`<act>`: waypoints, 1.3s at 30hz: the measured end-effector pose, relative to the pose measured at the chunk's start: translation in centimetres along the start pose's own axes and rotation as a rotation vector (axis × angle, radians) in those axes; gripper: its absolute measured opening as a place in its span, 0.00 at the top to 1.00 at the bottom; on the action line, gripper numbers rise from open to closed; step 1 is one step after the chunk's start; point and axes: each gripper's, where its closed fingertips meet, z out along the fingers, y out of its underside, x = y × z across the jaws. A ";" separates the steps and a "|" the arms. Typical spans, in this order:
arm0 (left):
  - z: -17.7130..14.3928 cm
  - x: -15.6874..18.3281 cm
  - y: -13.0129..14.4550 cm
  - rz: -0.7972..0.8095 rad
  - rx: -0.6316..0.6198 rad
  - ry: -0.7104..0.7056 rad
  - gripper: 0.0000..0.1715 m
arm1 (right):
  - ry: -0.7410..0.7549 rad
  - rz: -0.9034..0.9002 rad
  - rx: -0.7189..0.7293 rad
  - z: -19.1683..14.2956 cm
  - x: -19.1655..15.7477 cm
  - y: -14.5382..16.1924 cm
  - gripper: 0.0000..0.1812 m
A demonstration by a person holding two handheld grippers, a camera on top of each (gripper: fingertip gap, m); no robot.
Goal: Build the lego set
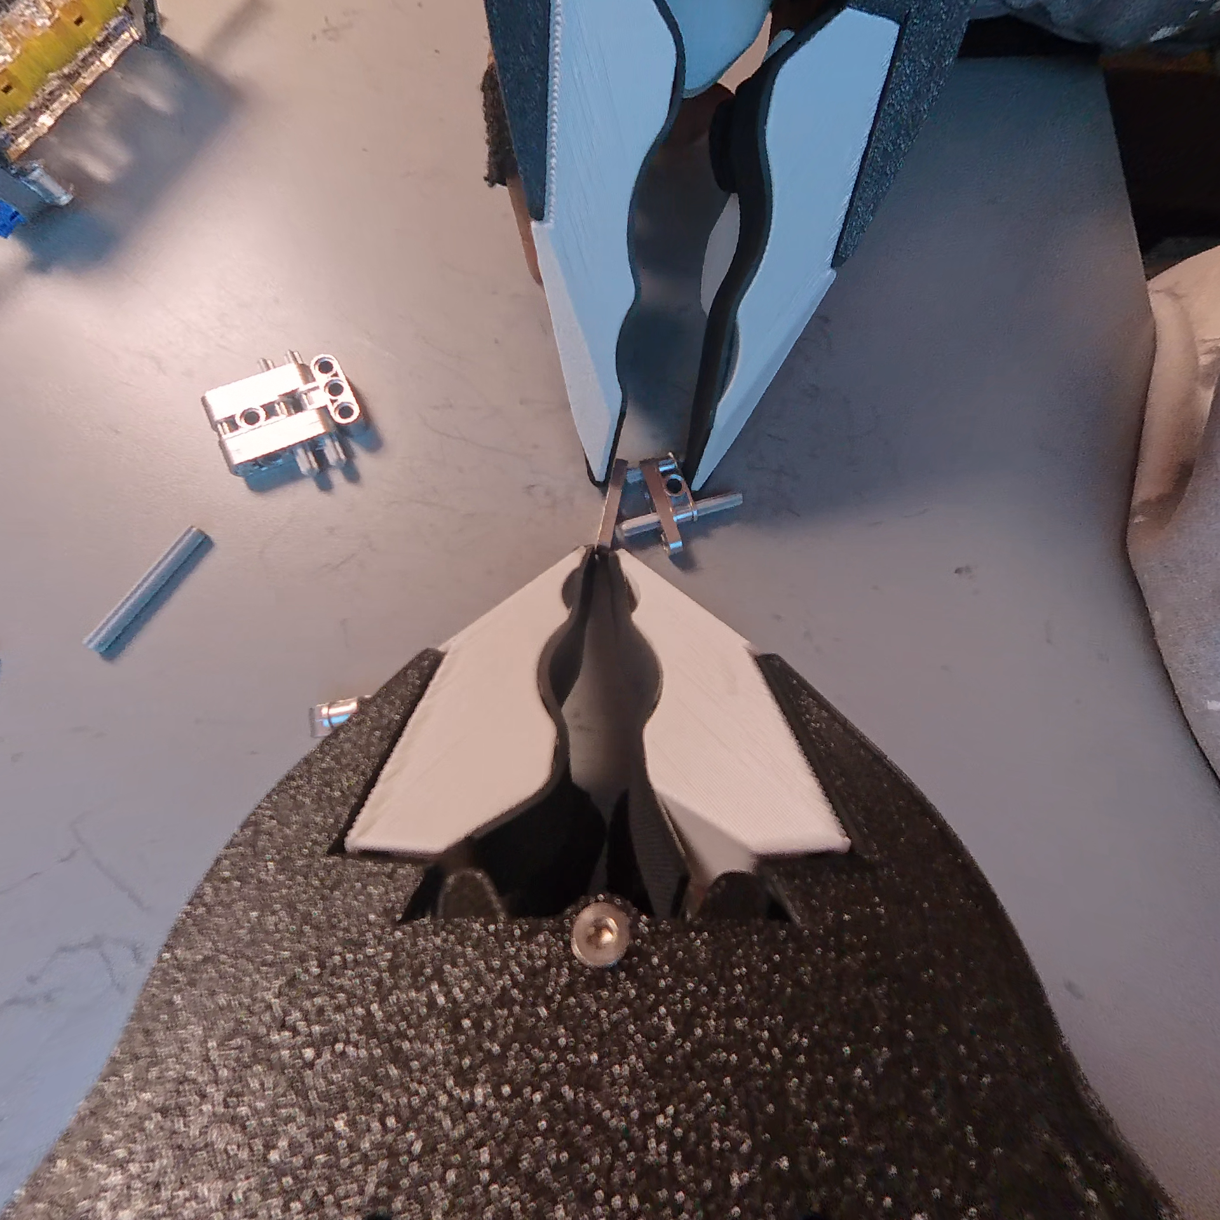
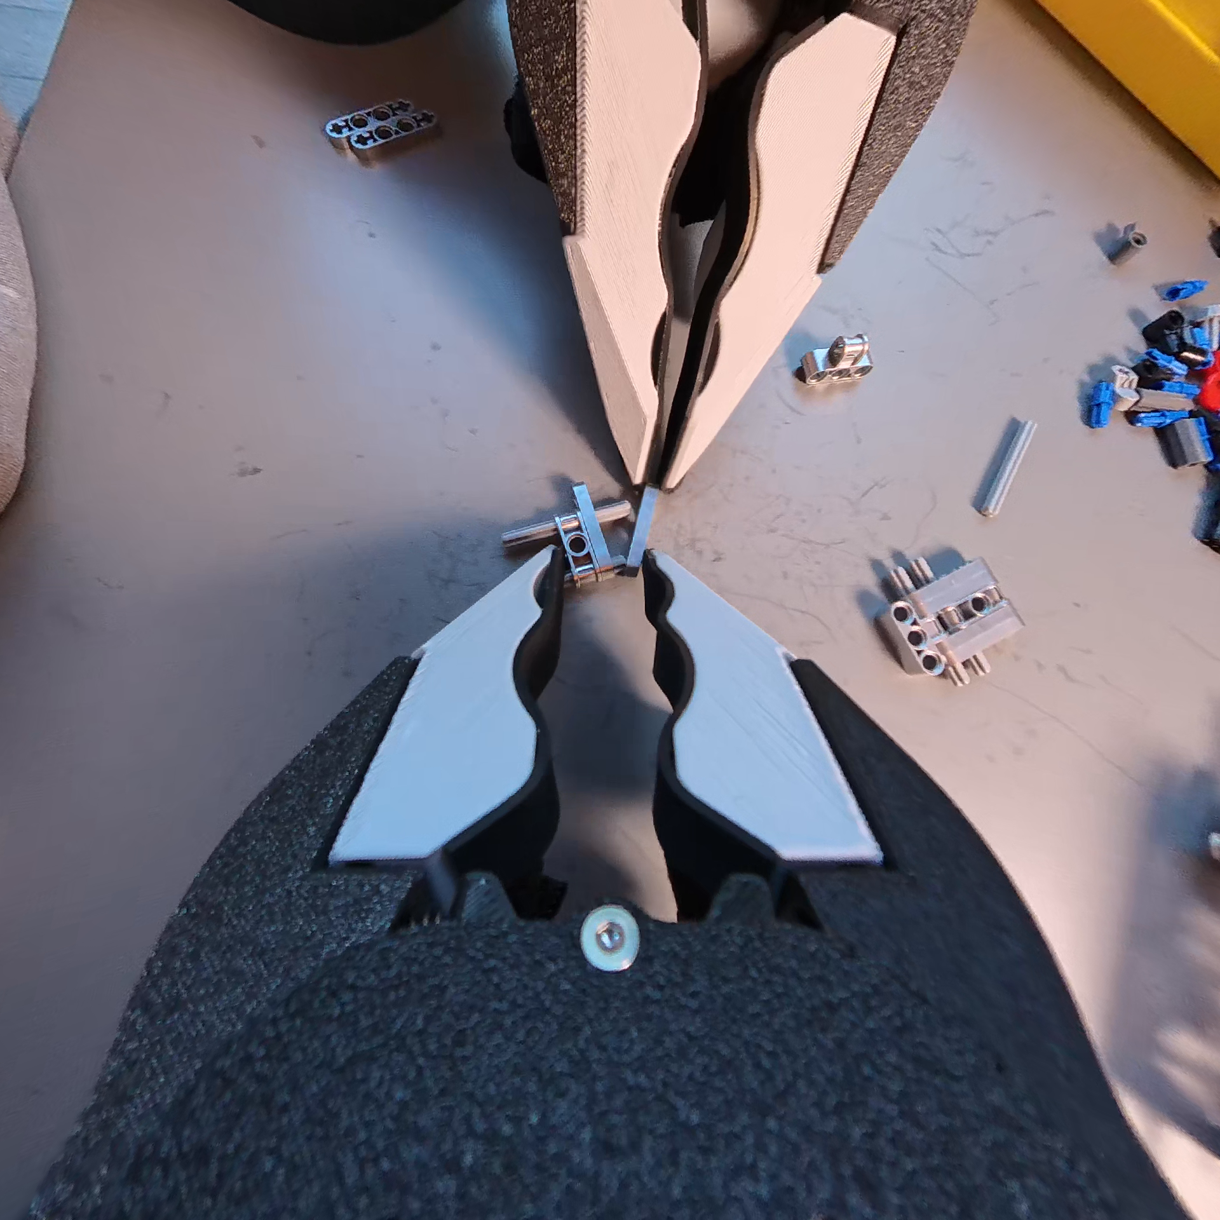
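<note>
A small grey assembly (image 2: 581, 538) of an axle through short beams sits at the middle of the grey table (image 2: 264, 396), on it or just above. My right gripper (image 2: 602, 556) has its jaws a narrow gap apart, and the assembly fills that gap and touches both fingertips. My left gripper (image 1: 602, 553) is shut on a thin grey beam (image 1: 611, 508), whose far end meets the assembly (image 1: 663, 502). The two grippers face each other tip to tip. The right gripper shows at the top of the left wrist view (image 1: 650, 478), and the left gripper at the top of the right wrist view (image 2: 653, 485).
A larger grey block assembly (image 1: 284, 416) (image 2: 950, 624), a loose grey axle (image 1: 148, 591) (image 2: 1005, 465) and a small connector (image 2: 835, 360) lie nearby. Two dark beams (image 2: 383, 129) lie far left. A pile of blue, black and red pieces (image 2: 1162, 396) and a yellow bin (image 2: 1149, 66) stand right. Left and right tips are no more than a few centimetres apart. Between my left fingertips and the small connector (image 2: 835, 360) there is roughly 7 cm.
</note>
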 end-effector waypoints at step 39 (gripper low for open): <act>0.2 0.8 -0.1 0.022 0.008 -0.052 0.89 | -0.007 0.000 0.004 0.0 0.0 0.0 0.88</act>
